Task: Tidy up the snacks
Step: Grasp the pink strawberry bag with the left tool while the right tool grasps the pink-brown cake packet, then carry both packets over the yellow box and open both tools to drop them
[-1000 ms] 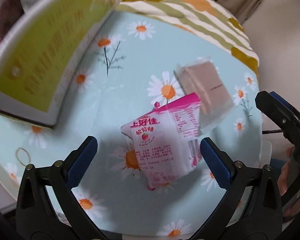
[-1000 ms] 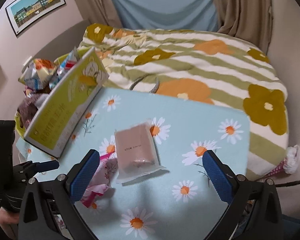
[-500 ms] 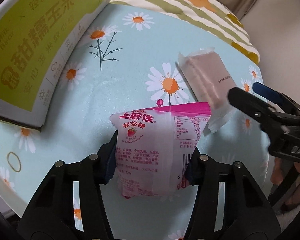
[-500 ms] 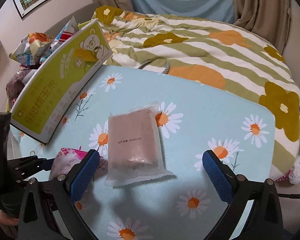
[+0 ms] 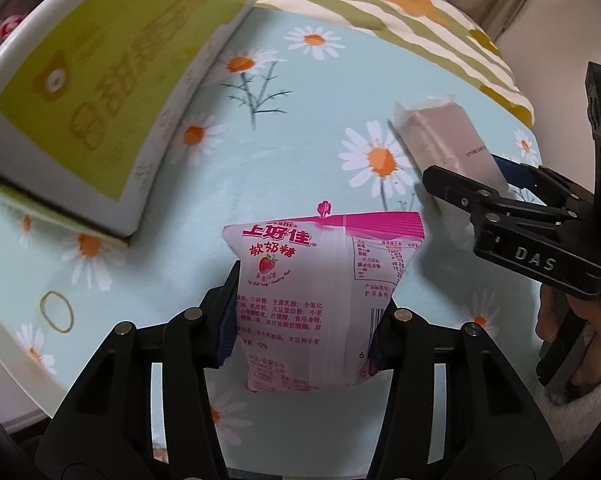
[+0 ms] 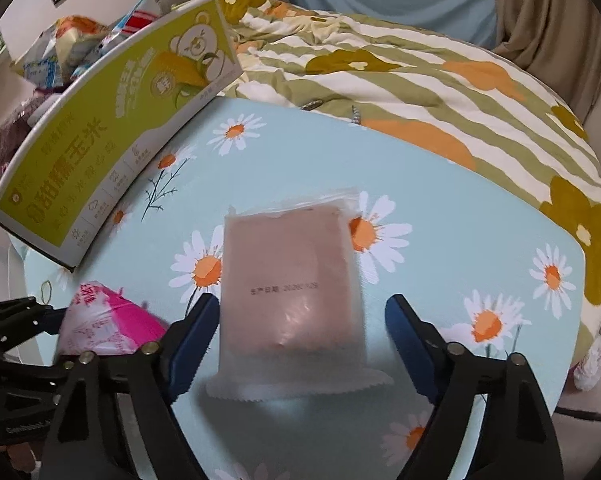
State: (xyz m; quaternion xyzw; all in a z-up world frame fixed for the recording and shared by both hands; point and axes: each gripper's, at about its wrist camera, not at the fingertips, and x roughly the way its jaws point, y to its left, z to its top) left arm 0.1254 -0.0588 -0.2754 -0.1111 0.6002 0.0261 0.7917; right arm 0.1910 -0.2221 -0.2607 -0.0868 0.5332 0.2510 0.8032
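Left gripper [image 5: 304,316]: matte black plastic linkage arms with round brass-coloured pivot pins, fingers [image 5: 225,322] faced with dark blue pads. Right gripper [image 6: 296,344]: same black frame and silver pins, blue ribbed pads, white "DAS" lettering on its side in the left wrist view. Bare skin of the right hand [image 5: 560,316] shows behind it, above a fuzzy off-white sleeve [image 5: 580,392].
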